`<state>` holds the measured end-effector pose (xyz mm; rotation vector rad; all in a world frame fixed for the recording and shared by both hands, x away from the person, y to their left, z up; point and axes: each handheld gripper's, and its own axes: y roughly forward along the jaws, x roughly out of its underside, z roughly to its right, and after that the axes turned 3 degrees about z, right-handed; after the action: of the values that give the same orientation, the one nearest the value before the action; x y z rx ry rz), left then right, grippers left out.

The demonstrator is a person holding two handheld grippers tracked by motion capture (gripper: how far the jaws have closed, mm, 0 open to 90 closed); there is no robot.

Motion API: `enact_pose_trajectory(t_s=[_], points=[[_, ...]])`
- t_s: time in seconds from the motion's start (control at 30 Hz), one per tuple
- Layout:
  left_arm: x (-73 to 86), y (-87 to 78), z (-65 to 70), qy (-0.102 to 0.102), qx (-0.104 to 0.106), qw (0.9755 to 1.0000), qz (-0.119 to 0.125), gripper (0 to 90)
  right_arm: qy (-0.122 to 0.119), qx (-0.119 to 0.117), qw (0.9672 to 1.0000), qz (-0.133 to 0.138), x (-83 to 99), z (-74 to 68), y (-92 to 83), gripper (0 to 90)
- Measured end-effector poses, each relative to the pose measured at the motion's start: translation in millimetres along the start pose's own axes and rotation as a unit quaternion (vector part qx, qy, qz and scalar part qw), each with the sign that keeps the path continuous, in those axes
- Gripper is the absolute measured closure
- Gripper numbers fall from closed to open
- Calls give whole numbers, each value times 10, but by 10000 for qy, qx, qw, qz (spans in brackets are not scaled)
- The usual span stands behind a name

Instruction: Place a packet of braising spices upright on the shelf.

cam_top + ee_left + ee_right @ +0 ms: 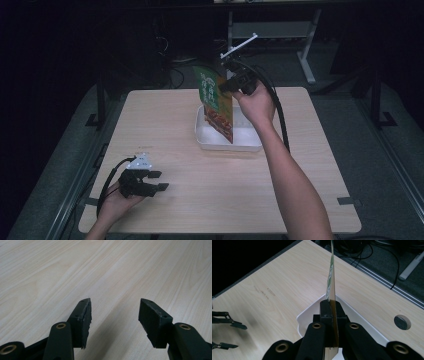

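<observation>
The pale wood-grain bench (220, 200) is carrying a shallow white rectangular plastic tray (210, 141), in which nothing else can be made out. A flat green and orange printed packet (218, 102) is being held upright over it, pinched at one edge by the fully closed right gripper (331, 315); being gripped so narrowly, it could slip or swing and land outside the tray. The left gripper (115, 320) is being rested wide open and empty near the bench's front left corner.
</observation>
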<state>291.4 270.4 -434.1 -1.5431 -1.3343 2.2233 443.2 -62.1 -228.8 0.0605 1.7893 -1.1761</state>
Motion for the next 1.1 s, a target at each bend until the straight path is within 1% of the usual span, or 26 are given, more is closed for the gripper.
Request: enact_pose_trajectory(t_s=[0.13, 0.33, 0.43, 0.57, 0.63, 0.77, 0.9, 1.1], points=[[-1, 1, 0, -7, -2, 10000, 7, 437, 1, 33, 10000, 5, -6, -13, 44, 898], [-3, 0, 3, -7, 5, 10000, 23, 437, -23, 127, 9999, 81, 3, -11, 115, 899], [-4, -2, 3, 2, 2, 10000, 22, 437, -69, 175, 9998, 67, 6, -28, 149, 899], [-6, -3, 3, 10, 11, 10000, 29, 437, -114, 174, 9998, 64, 8, -50, 191, 899], [-8, -5, 5, 14, 12, 10000, 30, 437, -113, 186, 9997, 66, 8, -56, 198, 898], [-8, -6, 6, 15, 13, 10000, 35, 438, -80, 136, 9998, 92, 35, -58, 247, 898], [-9, -6, 5, 14, 12, 10000, 40, 437, -79, 131, 9998, 133, 42, -57, 249, 898], [-10, -4, 6, 15, 16, 10000, 42, 437, -82, 222, 9995, 208, 46, -35, 236, 898]])
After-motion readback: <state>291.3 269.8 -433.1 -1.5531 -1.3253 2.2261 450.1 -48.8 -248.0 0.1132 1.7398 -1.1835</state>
